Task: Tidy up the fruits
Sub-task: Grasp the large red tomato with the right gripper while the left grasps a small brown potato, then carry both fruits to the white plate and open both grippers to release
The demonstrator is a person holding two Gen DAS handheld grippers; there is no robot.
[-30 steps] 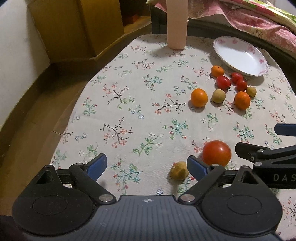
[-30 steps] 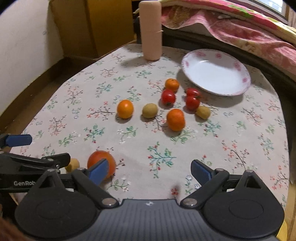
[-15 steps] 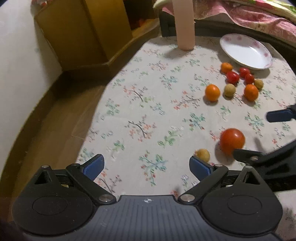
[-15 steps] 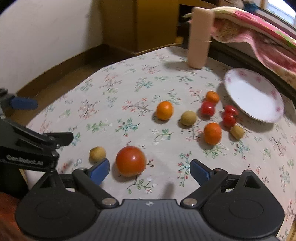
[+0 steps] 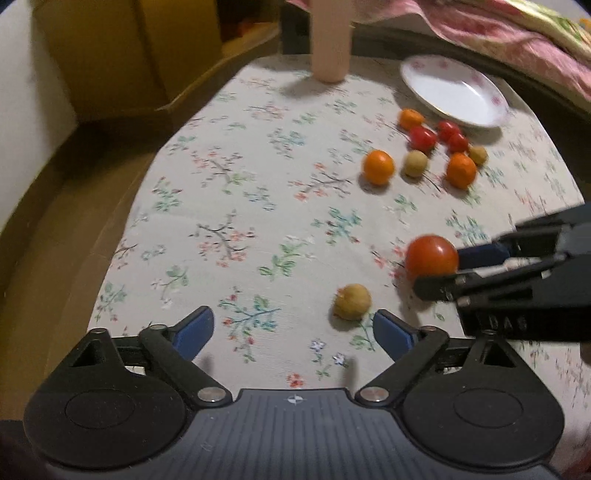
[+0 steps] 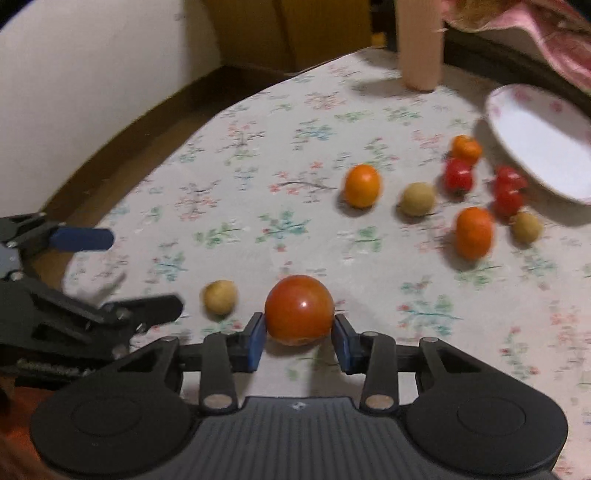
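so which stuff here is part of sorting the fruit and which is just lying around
Job: big tomato between the right gripper pads; tan fruit beside it; far cluster of oranges, cherry tomatoes and tan fruits; plate; open left gripper.

Lying about: pink cylinder, blanket, cardboard box.

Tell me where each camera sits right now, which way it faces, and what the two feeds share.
Left wrist: rides the open left gripper, low over the floral tablecloth, facing the plate; the right gripper enters at right.
Right wrist: rides the right gripper, fingers on both sides of the large tomato; the left gripper shows at left.
Shared: tomato, small tan fruit, plate, pink cylinder.
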